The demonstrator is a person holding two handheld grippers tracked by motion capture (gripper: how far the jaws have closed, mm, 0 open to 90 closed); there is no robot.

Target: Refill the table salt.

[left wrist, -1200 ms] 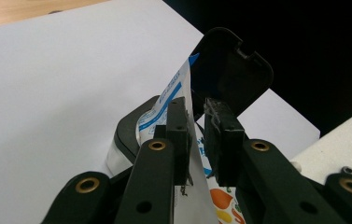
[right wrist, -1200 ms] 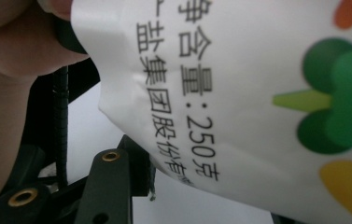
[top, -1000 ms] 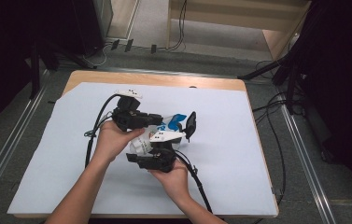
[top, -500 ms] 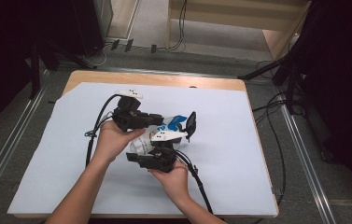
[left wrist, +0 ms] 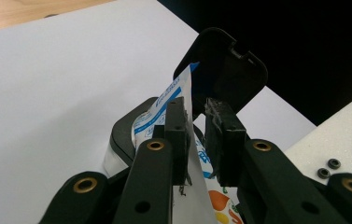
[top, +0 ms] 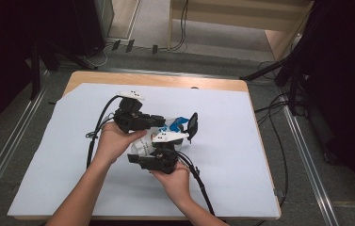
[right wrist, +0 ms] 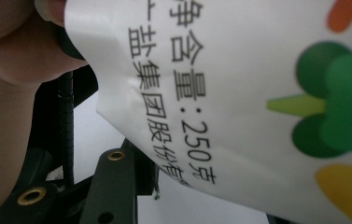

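The left gripper [left wrist: 197, 135] was seen in the left gripper view with its two black jaws drawn close together on the upper edge of a white plastic pouch printed in blue, orange and green [left wrist: 171, 100]; a narrow gap remained on the far jaw's side, but the film was pressed against the near jaw. In the high view the left gripper [top: 158, 120] was held level and pointed to the right by the left hand [top: 116, 141], whose forearm rose from the bottom edge. The right gripper [top: 140, 159] was held just below it by the right hand [top: 175, 181] and pointed to the left, towards the pouch [top: 143, 145]. In the right gripper view one black jaw was seen under the printed pouch [right wrist: 257, 93], with black characters and "250" on it; whether those jaws were together on it could not be told. Just beyond the left gripper a small black rounded box with its hinged lid raised [left wrist: 222, 70] was seen, and the pouch's top was standing in front of the lid. Everything was held low over the white sheet [top: 231, 155] covering the wooden bench [top: 156, 80].
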